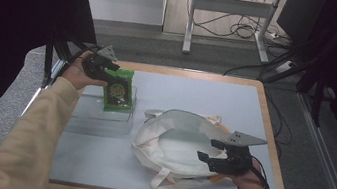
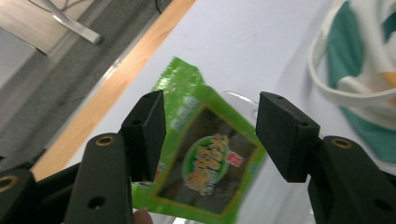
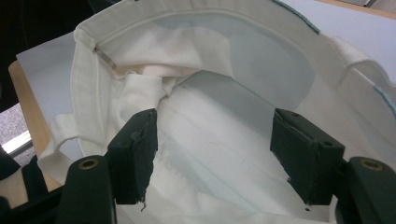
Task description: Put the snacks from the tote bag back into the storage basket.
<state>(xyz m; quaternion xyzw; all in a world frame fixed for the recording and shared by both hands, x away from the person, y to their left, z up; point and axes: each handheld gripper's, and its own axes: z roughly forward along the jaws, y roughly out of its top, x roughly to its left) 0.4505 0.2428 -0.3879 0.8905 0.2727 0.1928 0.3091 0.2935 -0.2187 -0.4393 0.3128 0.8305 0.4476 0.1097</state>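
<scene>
A green snack packet stands upright in a clear plastic box at the table's left. My left gripper hovers at the packet's top edge, jaws open. In the left gripper view the packet lies just beyond the spread jaws of the left gripper, and I cannot tell whether the left pad touches its edge. A white cloth tote bag lies open at the centre right. My right gripper sits at the bag's right rim, open, and the right gripper looks into the empty bag.
The table has a pale blue-grey top with a wooden rim. The bag's handles trail toward the front edge. Black stand legs rise at the far left corner. Beyond the table are a desk frame and floor cables.
</scene>
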